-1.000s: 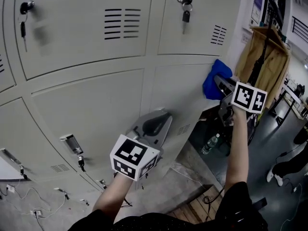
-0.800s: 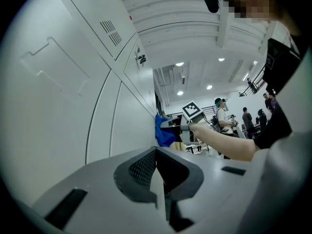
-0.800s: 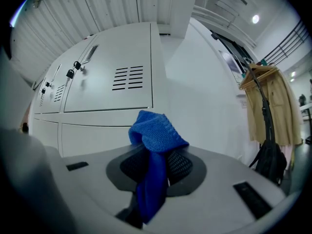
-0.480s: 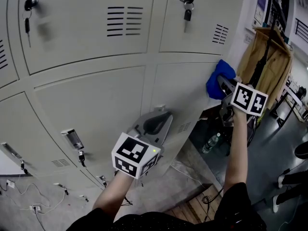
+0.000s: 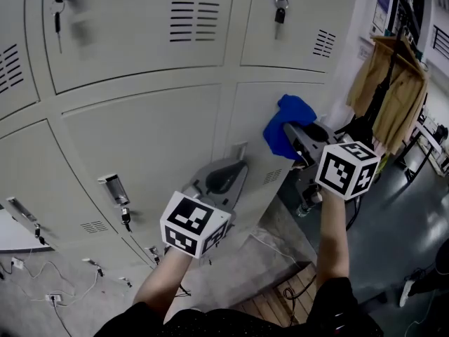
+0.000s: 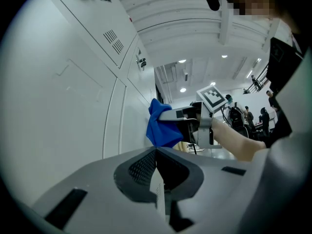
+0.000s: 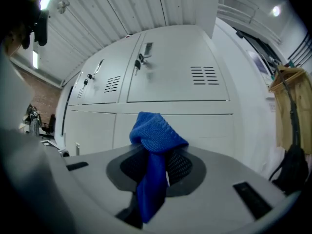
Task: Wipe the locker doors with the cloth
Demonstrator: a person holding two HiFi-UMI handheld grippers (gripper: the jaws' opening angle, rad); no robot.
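Note:
A bank of pale grey locker doors (image 5: 140,125) fills the head view. My right gripper (image 5: 298,139) is shut on a blue cloth (image 5: 282,123), which presses against the lower right door (image 5: 259,111). In the right gripper view the blue cloth (image 7: 155,145) bunches out between the jaws, facing the locker doors (image 7: 165,82). My left gripper (image 5: 221,181) hangs low in front of the lower lockers, shut with nothing in it. From the left gripper view the blue cloth (image 6: 161,126) and the right gripper (image 6: 187,116) show beside the locker door (image 6: 63,91).
Keys hang in locks on the upper doors (image 5: 279,9) and a latch (image 5: 114,188) sticks out low on the left. A coat rack with tan clothing (image 5: 389,83) stands right of the lockers. A bottle (image 5: 305,206) and cables lie on the floor below.
My right gripper has moved left and down with the blue cloth, from the lockers' right edge onto the lower right door. The left gripper has barely moved.

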